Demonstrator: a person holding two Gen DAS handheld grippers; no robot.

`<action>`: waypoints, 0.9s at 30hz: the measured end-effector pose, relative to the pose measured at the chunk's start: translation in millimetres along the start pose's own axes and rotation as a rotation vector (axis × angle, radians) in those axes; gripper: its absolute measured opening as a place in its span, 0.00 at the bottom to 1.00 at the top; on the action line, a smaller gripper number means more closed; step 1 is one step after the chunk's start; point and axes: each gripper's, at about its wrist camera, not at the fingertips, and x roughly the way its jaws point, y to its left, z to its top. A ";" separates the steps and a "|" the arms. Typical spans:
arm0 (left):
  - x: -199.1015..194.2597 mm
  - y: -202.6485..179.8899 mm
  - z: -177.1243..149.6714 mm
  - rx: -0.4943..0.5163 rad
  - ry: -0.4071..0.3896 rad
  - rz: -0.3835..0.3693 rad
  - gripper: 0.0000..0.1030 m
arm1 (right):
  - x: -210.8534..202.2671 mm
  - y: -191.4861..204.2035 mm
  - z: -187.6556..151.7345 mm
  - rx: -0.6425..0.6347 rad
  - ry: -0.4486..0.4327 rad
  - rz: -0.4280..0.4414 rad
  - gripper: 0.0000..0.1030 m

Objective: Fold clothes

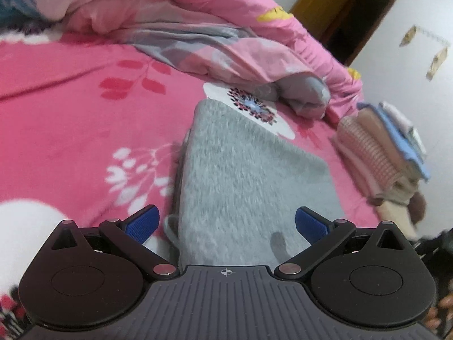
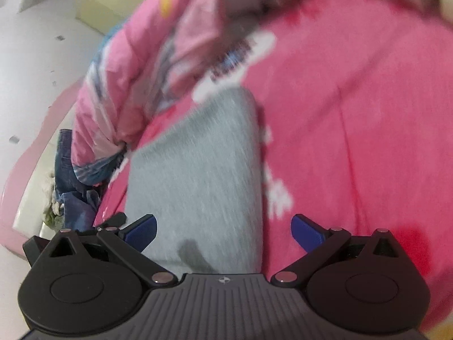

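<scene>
A: Where is the garment lying right now?

B: The grey fleecy garment (image 1: 249, 181) is lying folded on the pink floral bedsheet (image 1: 70, 119), its far end reaching toward the white flower print. A stack of folded clothes (image 1: 385, 155) is sitting near it, toward the bed's edge, and the pink quilt (image 1: 198, 19) is bunching up just beyond.

A: What is worrying you from here?

B: Mostly the fold coming undone. The layers are showing at the garment's side, and a loose grey loop (image 1: 170, 231) is trailing out near the corner. If a finger is catching only the top layer, or snagging that loop, I judge the bundle could be dragging open as it is lifted. Both views are also smearing with blur, so a rushed grab could be landing off the edge.

A: And the grippers?

B: The left gripper (image 1: 226, 223) is standing wide apart, blue pads (image 1: 143, 223) straddling the near end of the garment, clamping nothing. The right gripper (image 2: 223, 231) is spread just as wide above the same grey garment (image 2: 198, 164), one pad over the fleece, the other over the sheet. Whether any pad is actually touching the cloth, I cannot tell.
</scene>
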 end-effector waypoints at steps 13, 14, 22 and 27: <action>22.9 -6.0 -1.3 0.016 0.105 0.064 1.00 | 68.0 -10.1 53.2 -0.034 0.091 0.036 0.97; 23.4 -6.3 -1.2 0.017 0.104 0.064 1.00 | 71.7 -11.0 56.1 -0.028 0.091 0.046 0.97; 24.2 -6.3 -1.7 0.024 0.102 0.055 1.00 | 67.5 -15.9 40.0 -0.016 0.100 0.107 0.83; 24.1 -4.9 -3.0 0.029 0.093 0.047 1.00 | 53.7 -18.1 14.7 0.009 0.113 0.138 0.73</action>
